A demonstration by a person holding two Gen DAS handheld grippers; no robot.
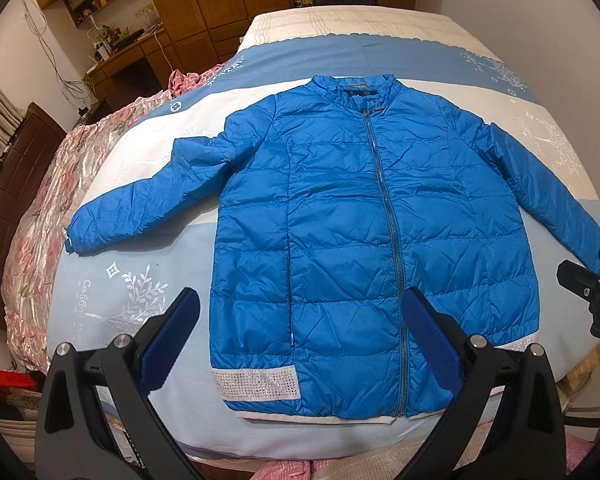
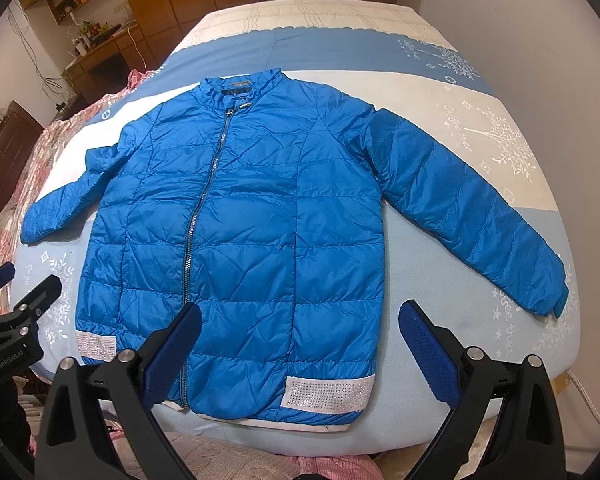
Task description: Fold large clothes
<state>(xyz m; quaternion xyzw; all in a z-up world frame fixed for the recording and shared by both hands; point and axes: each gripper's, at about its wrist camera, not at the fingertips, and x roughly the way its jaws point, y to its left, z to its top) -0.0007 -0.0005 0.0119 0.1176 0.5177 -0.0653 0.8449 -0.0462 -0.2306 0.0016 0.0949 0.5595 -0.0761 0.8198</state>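
A blue quilted jacket [image 1: 356, 220] lies flat and zipped on the bed, collar far, hem near, both sleeves spread outward; it also shows in the right wrist view [image 2: 240, 232]. White sparkly bands trim its hem [image 1: 256, 384]. My left gripper [image 1: 300, 340] is open and empty, hovering above the hem's left half. My right gripper [image 2: 300, 348] is open and empty, above the hem's right half. The right gripper also shows at the left wrist view's right edge [image 1: 592, 284], near the right sleeve cuff. The left gripper shows at the right wrist view's left edge [image 2: 16, 312].
The bed [image 1: 120, 280] has a blue and white sheet with tree prints. A pink floral quilt [image 1: 44, 200] lies bunched along its left side. A wooden desk and shelves [image 1: 120, 40] stand at the far left, a white wall [image 2: 540, 40] to the right.
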